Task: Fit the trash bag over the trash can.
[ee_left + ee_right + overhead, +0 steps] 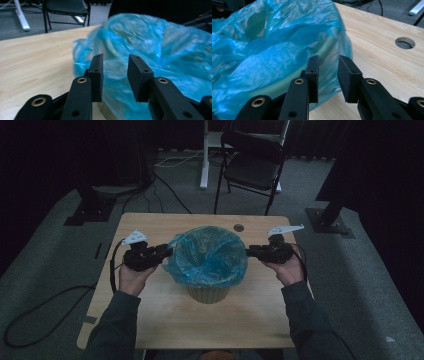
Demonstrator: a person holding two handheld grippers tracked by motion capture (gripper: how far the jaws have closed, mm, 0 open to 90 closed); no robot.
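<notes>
A beige bin (207,293) lined with a blue plastic bag (210,251) stands at the middle of the wooden table (200,325). My left gripper (167,251) is at the bag's left edge, where loose plastic bulges out. In the left gripper view its jaws (115,75) stand open with the bag (162,50) just beyond and between them. My right gripper (248,252) is at the bag's right rim. Its jaws (328,75) are open too, straddling the folded-over edge of the bag (262,50). Neither is closed on the plastic.
A round cable hole (238,227) lies in the table behind the bin, also visible as the hole (404,42). A black folding chair (252,165) and a white desk leg (204,155) stand beyond the table. A cable (35,320) loops on the floor at left.
</notes>
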